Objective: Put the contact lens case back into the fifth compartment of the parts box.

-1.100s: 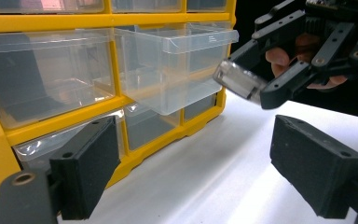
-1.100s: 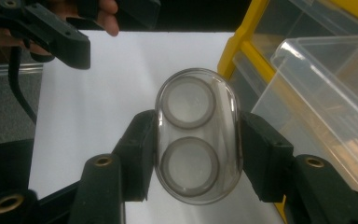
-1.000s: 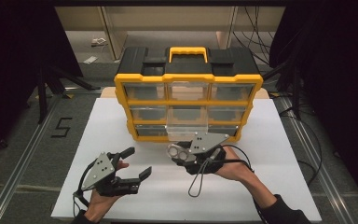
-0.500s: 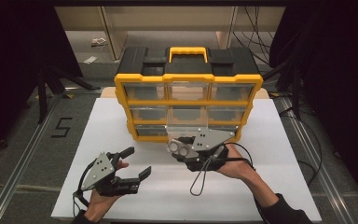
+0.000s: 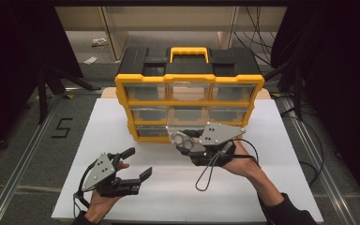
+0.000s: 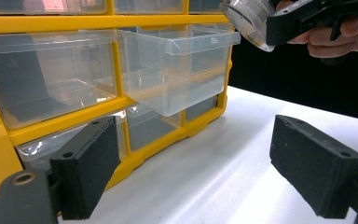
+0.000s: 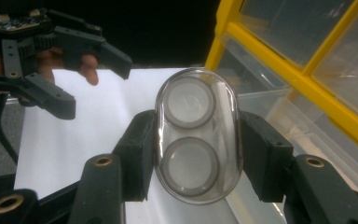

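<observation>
- We see the right gripper [image 5: 180,139] with its jaws closed on a clear oval case [image 7: 197,135] that has two round grey-rimmed wells in it; the black pads press on the case's two long sides.
- In the high view the case [image 5: 183,138] sits at the front of the yellow drawer cabinet [image 5: 190,79], right at its bottom row and over the middle of the white board [image 5: 262,187].
- A clear drawer [image 6: 179,70] is pulled part way out of the cabinet [image 6: 51,22]; the case hangs just above and to the right of its open top in the left gripper view, and we cannot tell whether they touch.
- The left gripper [image 5: 138,164] rests near the board's front left corner, well apart from the cabinet, its jaws spread wide with nothing between them.
- In the left gripper view its two black pads [image 6: 314,165] stand far apart over the bare white board [image 6: 223,177].
- The cabinet stands at the board's far edge, with a yellow handle [image 5: 189,52] on its black top.
- A person's hand holds each gripper from the front edge.
</observation>
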Available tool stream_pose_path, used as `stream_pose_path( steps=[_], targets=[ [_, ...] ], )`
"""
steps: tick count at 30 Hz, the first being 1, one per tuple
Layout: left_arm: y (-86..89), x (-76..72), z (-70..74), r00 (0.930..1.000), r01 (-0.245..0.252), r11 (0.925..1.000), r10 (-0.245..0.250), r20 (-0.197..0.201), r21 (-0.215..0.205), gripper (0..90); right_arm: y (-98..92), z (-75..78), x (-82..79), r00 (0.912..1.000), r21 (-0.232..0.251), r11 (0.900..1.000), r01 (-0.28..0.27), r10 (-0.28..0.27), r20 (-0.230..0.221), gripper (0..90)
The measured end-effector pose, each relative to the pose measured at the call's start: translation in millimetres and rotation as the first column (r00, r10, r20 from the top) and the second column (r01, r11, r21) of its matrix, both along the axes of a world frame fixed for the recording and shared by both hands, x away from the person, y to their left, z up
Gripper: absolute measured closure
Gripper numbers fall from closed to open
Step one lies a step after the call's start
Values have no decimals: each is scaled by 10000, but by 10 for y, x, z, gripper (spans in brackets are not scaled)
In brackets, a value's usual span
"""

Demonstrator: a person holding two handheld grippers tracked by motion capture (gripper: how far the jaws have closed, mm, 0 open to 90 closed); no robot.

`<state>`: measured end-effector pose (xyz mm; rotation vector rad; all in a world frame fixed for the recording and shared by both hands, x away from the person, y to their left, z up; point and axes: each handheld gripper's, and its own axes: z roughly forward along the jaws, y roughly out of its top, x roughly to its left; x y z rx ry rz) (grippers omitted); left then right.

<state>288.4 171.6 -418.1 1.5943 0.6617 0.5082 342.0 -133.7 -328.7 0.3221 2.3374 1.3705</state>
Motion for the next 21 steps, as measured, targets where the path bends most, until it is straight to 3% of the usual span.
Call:
stream_pose_path(
  steps=[21],
  targets=[
    [2,4,-3,10000,-7,10000,7,-22,23,151,-156,133,173,9954,927,9911,955,-957,-28,496]
  ],
)
